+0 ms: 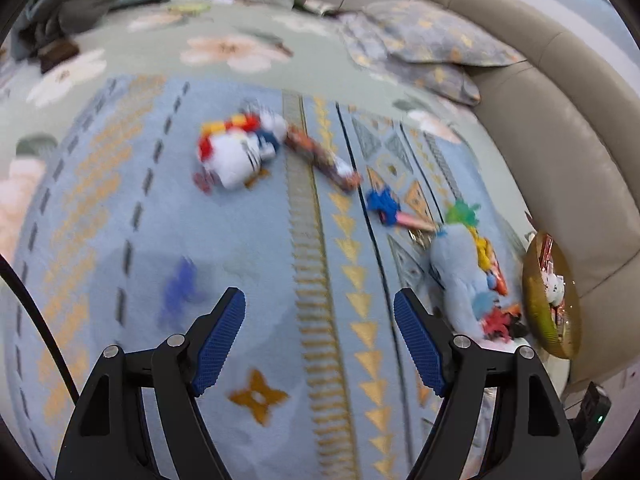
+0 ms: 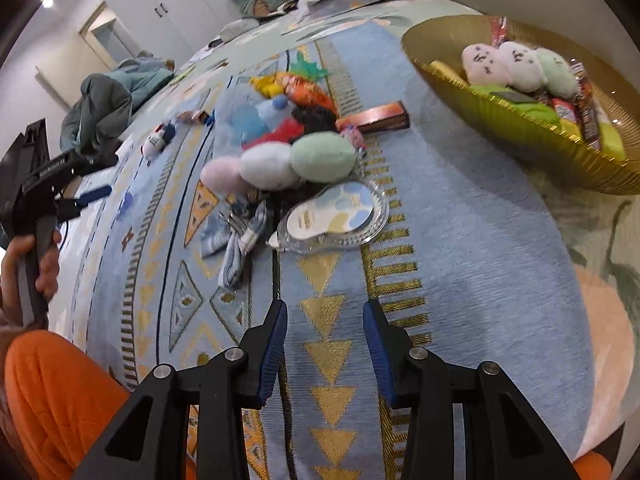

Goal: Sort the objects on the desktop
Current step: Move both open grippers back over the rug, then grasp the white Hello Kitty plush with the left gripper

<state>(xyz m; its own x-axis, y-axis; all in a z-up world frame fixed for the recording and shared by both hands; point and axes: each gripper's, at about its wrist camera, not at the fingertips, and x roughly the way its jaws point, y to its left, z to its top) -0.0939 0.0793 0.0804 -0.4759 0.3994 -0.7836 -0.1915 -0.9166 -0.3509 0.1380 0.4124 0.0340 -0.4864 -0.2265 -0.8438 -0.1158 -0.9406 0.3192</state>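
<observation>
Left gripper (image 1: pixel 320 344): fingers stood wide apart, nothing between the blue pads (image 1: pixel 218 346), nothing touched; only the blue patterned cloth (image 1: pixel 256 264) lay beneath. A small blue toy (image 1: pixel 180 292), blurred, lay at ten o'clock of the tips. A white plush figure (image 1: pixel 236 152) lay further off at eleven o'clock.

Right gripper (image 2: pixel 325 344): fingers parted moderately, empty, clear of every object. A clear plastic tape dispenser (image 2: pixel 336 216) lay near at twelve o'clock, a striped bow (image 2: pixel 240 240) just to its left. A three-ball plush (image 2: pixel 280 164) lay beyond. The gold bowl (image 2: pixel 520 120), holding toys and snacks, stood at two o'clock.
</observation>
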